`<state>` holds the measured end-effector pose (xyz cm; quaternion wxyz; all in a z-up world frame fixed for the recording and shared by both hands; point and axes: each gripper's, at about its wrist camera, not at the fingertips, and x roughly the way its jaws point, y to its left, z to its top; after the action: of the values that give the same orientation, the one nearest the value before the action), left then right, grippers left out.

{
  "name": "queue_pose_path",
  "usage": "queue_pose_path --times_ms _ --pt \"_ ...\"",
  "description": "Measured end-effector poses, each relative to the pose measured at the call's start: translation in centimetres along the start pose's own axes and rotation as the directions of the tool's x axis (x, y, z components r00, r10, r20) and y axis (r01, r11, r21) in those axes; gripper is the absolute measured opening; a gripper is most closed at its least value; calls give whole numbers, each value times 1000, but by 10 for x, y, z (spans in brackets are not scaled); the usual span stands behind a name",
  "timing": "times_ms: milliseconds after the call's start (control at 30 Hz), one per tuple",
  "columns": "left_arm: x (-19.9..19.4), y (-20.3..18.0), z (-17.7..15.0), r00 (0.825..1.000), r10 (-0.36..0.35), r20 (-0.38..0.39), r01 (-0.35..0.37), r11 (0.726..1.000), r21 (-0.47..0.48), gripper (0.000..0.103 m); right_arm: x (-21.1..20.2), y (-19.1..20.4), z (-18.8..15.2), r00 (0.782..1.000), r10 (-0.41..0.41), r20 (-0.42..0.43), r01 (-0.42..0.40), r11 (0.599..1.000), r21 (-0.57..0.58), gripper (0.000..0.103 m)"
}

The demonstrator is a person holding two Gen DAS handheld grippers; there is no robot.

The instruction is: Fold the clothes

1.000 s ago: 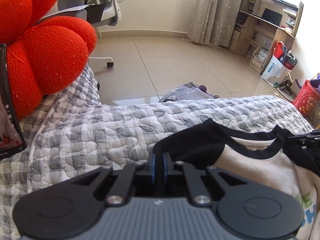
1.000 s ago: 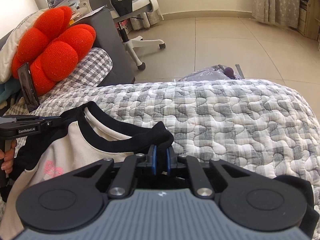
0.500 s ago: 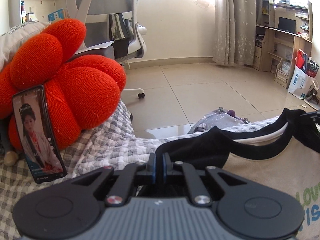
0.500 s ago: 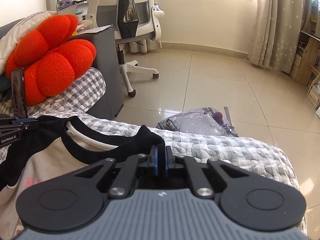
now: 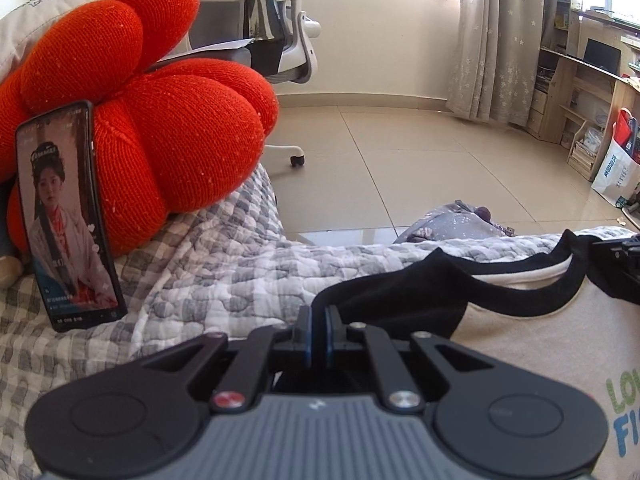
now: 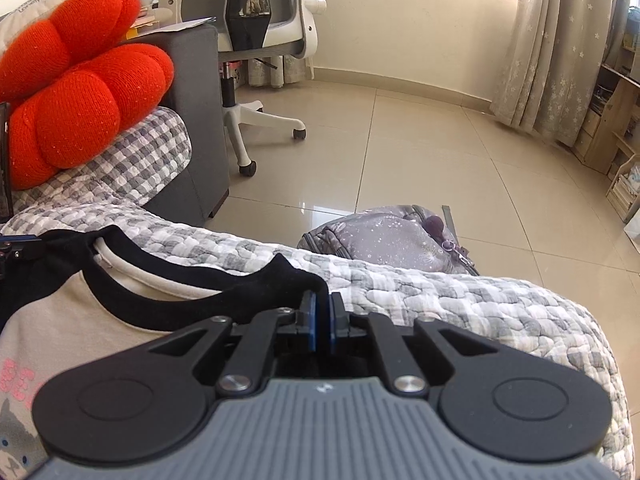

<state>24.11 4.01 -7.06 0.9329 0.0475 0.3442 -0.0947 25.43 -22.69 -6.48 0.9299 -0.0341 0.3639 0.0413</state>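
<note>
As seen along the left fingers:
Left gripper [image 5: 318, 322]: clenched on the black shoulder fabric of the shirt [image 5: 516, 328], pads pinched nearly together with cloth caught between.
Shirt: cream body, black collar and sleeves, spreads to the right of the fingers, draped over the quilt [image 5: 240, 272]; coloured lettering at far right edge.
Right gripper [image 5: 624, 254]: far right of the fingers, at the shirt's other shoulder; only a black edge visible.
Phone [image 5: 68, 220]: left of the fingers, upright, leaning on the red cushion [image 5: 160, 120], screen lit.
Bag [image 5: 452, 224]: beyond the fingers, on the tiled floor past the quilt edge.
Office chair [image 5: 280, 32]: far ahead, slightly left.

As seen along the right fingers:
Right gripper [image 6: 322, 324]: clenched on the black shoulder fabric of the shirt [image 6: 80, 320], cloth folded over the left pad.
Shirt: extends left of the fingers across the quilt [image 6: 460, 300]; pink print at lower left.
Left gripper [image 6: 16, 246]: far left, at the opposite shoulder.
Red cushion [image 6: 80, 96]: far left, ahead.
Bag [image 6: 396, 240]: just beyond the fingers, right, on the floor.
Office chair [image 6: 260, 20]: far ahead.
</note>
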Motion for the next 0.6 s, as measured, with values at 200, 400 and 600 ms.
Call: queue_pose_path --times_ms 200,400,600 --pt "-1 5 6 999 -27 -18 27 999 -21 13 -2 -2 1 1000 17 -13 -17 1000 17 10" --pt "-11 2 7 998 -46 -39 45 999 -29 36 -18 -5 3 999 27 -22 -27 999 29 43" --pt "-32 -3 8 996 -71 -53 70 997 -21 50 -42 -13 -2 999 33 -25 -32 999 44 44"
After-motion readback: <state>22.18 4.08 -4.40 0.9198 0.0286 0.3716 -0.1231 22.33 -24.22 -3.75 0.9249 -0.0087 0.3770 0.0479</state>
